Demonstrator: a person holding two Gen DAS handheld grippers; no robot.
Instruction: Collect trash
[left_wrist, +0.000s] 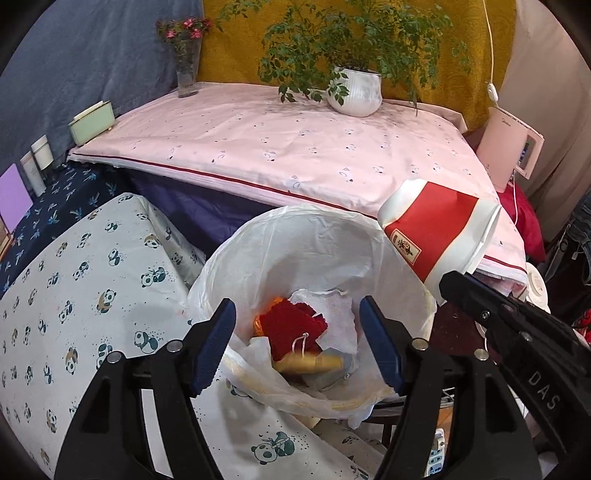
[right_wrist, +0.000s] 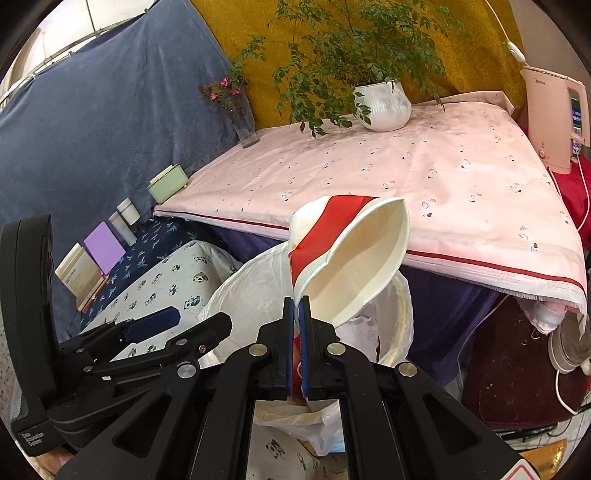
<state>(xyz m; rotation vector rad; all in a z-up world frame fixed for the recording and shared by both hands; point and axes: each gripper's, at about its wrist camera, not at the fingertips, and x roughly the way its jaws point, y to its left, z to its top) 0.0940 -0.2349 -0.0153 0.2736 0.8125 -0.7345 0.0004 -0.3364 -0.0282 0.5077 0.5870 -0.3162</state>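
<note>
My right gripper (right_wrist: 296, 306) pinches the cup (right_wrist: 351, 258) by its rim at frame centre, above the bag (left_wrist: 280, 243); my left gripper (left_wrist: 297, 317) gapes over it

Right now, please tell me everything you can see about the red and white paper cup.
The paper cup looks like thin coated paper, white with a broad red band and a small label on the band. It is squashed, with its rim bent out of round, and the inside is cream and looks empty. It lies tilted on its side in the air, above the white-lined trash bin. The right gripper is shut on its rim. Nothing else touches it.
</note>
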